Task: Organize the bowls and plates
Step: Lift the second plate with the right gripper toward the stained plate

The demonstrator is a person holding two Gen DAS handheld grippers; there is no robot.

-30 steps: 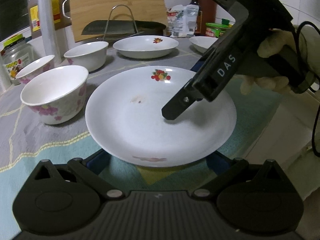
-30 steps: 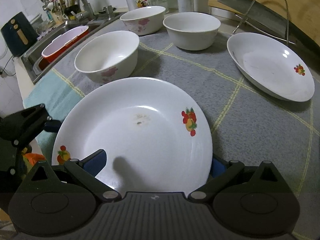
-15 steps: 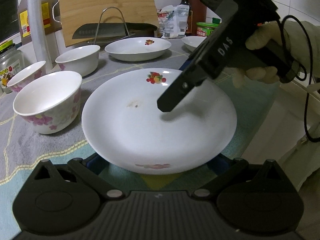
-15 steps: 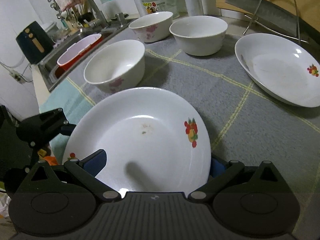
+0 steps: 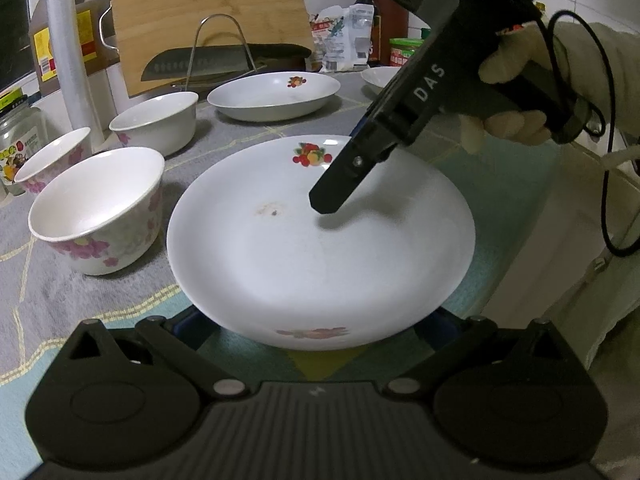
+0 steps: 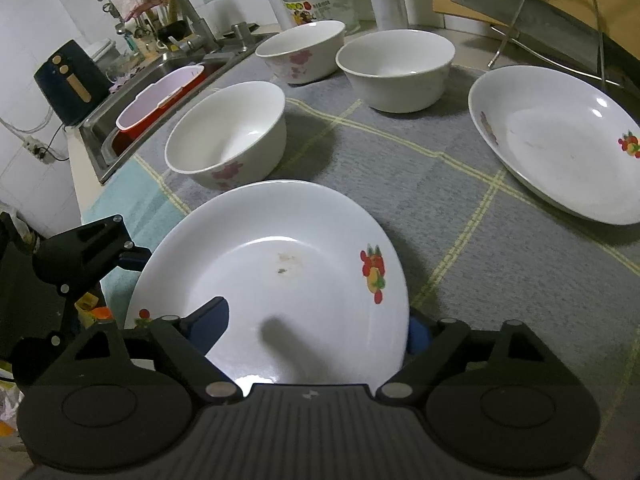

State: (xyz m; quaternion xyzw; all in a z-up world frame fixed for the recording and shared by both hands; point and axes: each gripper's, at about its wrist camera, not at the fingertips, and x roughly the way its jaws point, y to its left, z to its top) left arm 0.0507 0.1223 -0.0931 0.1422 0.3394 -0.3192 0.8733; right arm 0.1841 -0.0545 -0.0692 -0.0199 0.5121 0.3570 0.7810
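— Two plates and three bowls are sitting apart in both views, so nothing is looking stacked yet. The near plate (image 5: 320, 240) is filling the centre of the left wrist frame, and the right gripper (image 6: 316, 328) is clamping its rim, one finger above the dish and one below.

— Is the plate lifted?

— I judge it is being raised off the grey cloth (image 6: 460, 184); its far edge is tilting up in the right wrist view. Whether it is fully clear, I cannot tell.

— And the left gripper (image 5: 316, 332)?

— Its fingers are sitting spread wide at the bottom of its own frame, with the plate's near edge between them but not pinched, as far as I can see.

— What is left?

— Nearly everything: the second plate (image 6: 560, 140) is lying at the right of the right wrist frame, the floral bowl (image 6: 228, 136) just beyond the held plate, another floral bowl (image 6: 300, 52) and the plain bowl (image 6: 396, 68) further up.

— Anything hidden?

— A third white dish (image 5: 380, 76) is being cut off by the right gripper body at the upper right of the left view; plate or bowl, I cannot say.
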